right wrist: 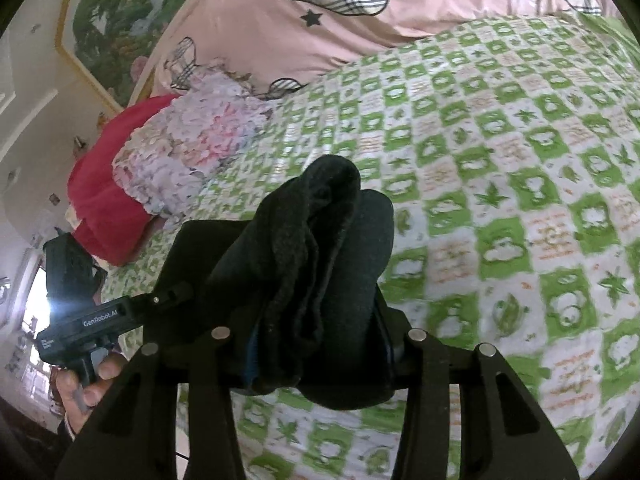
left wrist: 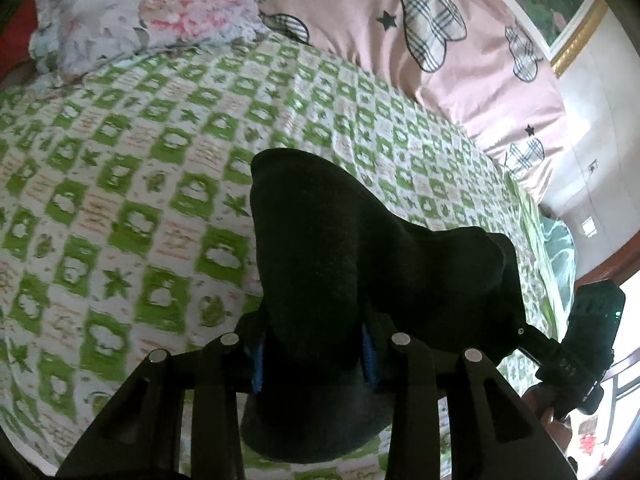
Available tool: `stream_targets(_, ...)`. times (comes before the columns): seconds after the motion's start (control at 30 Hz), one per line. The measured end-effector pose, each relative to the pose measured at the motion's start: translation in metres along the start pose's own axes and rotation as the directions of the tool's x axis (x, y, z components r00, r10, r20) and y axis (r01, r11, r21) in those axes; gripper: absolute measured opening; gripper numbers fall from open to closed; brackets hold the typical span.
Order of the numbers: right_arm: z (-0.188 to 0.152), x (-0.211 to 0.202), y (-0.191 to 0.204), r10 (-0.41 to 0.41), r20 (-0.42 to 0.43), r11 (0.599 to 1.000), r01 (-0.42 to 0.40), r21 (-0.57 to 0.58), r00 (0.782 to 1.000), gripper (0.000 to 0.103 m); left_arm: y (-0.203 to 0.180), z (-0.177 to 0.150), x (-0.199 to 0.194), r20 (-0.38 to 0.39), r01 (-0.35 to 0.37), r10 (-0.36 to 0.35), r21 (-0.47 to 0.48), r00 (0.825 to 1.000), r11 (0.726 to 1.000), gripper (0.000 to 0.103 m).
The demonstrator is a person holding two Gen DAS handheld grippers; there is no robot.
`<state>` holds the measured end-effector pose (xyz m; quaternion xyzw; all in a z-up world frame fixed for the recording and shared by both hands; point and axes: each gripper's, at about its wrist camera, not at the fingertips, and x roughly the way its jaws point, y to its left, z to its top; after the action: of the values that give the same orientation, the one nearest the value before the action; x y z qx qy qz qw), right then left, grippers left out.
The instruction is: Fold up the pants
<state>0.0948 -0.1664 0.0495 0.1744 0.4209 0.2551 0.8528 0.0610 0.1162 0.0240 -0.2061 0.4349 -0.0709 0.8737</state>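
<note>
Pants (left wrist: 344, 264) clamped in both jaws; red cushion (right wrist: 108, 208) right-view only.

Green-and-white checked bedsheet (left wrist: 132, 184) covers the bed. Pink quilt with plaid hearts (left wrist: 440, 52) bunched at the head, floral blanket (right wrist: 188, 152) beside it over a red pillow (right wrist: 104, 200). Gold-framed picture (right wrist: 104, 12) on wall.

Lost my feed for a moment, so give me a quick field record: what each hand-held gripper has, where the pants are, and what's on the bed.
left hand-held gripper: shut on pants
right hand-held gripper: shut on pants
pants: dark, bunched, held up over the bed between both tools, not lying flat
bed cover: green and white checks
pink quilt: at far edge, plaid hearts
floral pillow: on the bed, red cloth beside it
fold state: cannot tell
</note>
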Motion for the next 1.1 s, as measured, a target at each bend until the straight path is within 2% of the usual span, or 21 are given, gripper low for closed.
stream_targets(0.37,0.018,0.042,0.034,0.070,-0.033,0.997,-0.071,-0.042,0.997,0.046,0.037,0.023,-0.023,0.071,-0.071,0.073,-0.029,0.995,0.997,0.035)
stream_targets(0.7,0.046,0.093,0.068,0.118,-0.058,0.985,-0.124,-0.119,0.991,0.046,0.080,0.054,-0.026,0.125,-0.139,0.147,-0.073,0.981,0.988,0.035)
stream_targets(1.1,0.058,0.138,0.083,0.131,-0.090,0.976,-0.145,-0.163,0.987,0.046,0.115,0.066,-0.012,0.127,-0.160,0.174,-0.114,0.976,0.981,0.035)
